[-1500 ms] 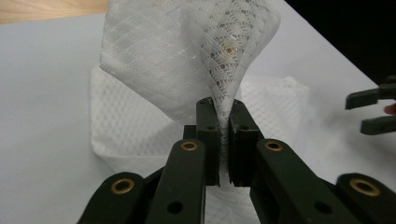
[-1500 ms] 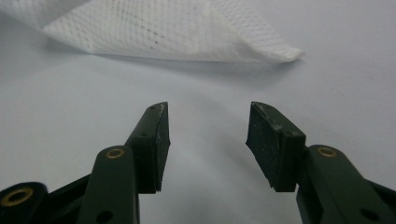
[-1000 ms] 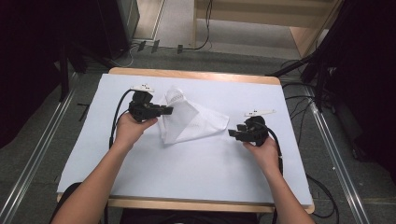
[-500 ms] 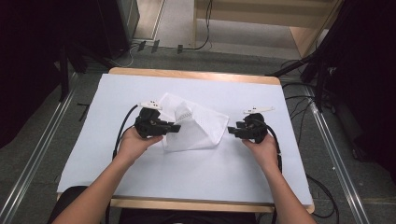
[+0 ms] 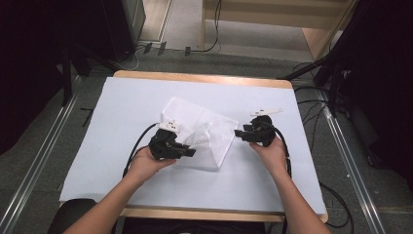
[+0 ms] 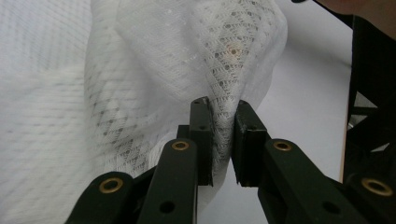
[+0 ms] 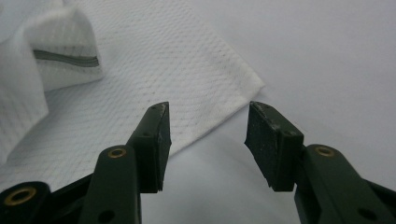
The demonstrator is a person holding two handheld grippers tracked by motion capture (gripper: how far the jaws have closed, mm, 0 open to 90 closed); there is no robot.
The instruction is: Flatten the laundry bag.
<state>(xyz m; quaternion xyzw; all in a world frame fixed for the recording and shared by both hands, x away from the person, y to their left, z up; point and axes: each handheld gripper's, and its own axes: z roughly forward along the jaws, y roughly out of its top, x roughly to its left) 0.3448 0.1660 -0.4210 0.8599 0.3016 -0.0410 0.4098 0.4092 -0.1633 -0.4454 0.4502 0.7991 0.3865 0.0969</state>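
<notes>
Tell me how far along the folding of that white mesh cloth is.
Done: one side of the white mesh cloth is already lifted over the rest. In hand: the left gripper pinches a fold while its jaws have just been opening. Left: the right gripper is open at the far corner, which lies flat and unfolded.

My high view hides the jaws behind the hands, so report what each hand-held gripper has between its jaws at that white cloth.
Observer: The left hand-held gripper has a raised fold of the white mesh cloth filling the narrow gap between its pads. Its jaws have just been opening.
Operator: Now the right one.
Observer: The right hand-held gripper is open and grips nothing. The cloth's corner lies flat just ahead of its jaws.
Operator: Give me one detail of the cloth itself.
Observer: A grey zipper runs along a folded-over flap.
</notes>
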